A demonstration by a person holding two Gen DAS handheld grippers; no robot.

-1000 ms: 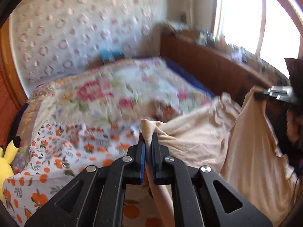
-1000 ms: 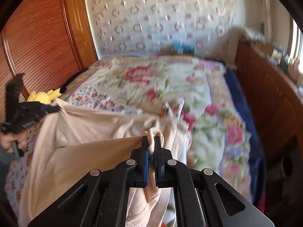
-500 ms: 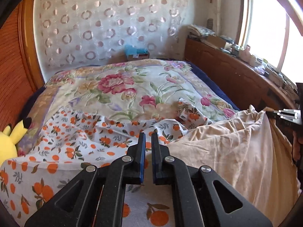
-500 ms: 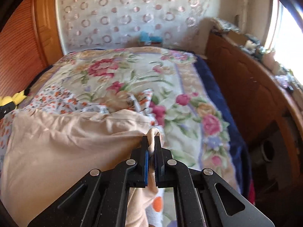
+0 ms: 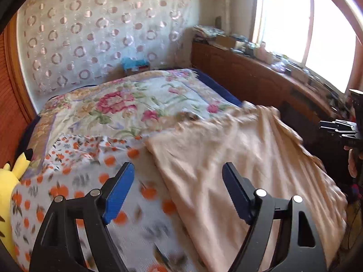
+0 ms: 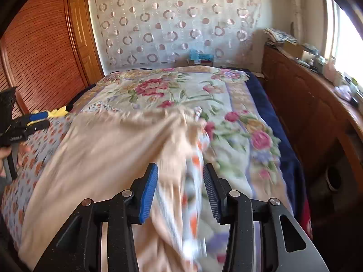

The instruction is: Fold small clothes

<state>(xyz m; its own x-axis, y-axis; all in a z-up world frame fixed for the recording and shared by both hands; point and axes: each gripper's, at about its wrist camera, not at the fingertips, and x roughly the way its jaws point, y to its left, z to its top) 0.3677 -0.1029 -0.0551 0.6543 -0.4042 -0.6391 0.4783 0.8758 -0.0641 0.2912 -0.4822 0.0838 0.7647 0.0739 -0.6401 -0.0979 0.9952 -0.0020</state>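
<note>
A peach cloth [image 5: 238,158] lies spread over the near part of the bed, partly over an orange-print white cloth [image 5: 102,170]. My left gripper [image 5: 178,166] hovers above the peach cloth's left edge. Its jaws are opening wide and the pads touch nothing. In the right wrist view the peach cloth [image 6: 102,154] runs left and bunches toward my right gripper [image 6: 180,167]. The right jaws are opening too, and a blurred fold of peach and orange-print cloth [image 6: 192,165] hangs loose between them. Each view shows the other gripper at its edge: the right gripper [image 5: 340,129] and the left gripper [image 6: 29,122].
A floral quilt [image 5: 127,104] covers the bed. A yellow plush toy [image 5: 9,181] sits at its left edge by a louvered wooden wardrobe [image 6: 40,52]. A cluttered wooden cabinet [image 6: 306,95] runs along the right under the window. A blue box [image 6: 200,56] stands at the head.
Both grippers were shut on corners of the raised peach cloth. The cloth has come down onto the bed, and both grippers have opened, the left one wider.
</note>
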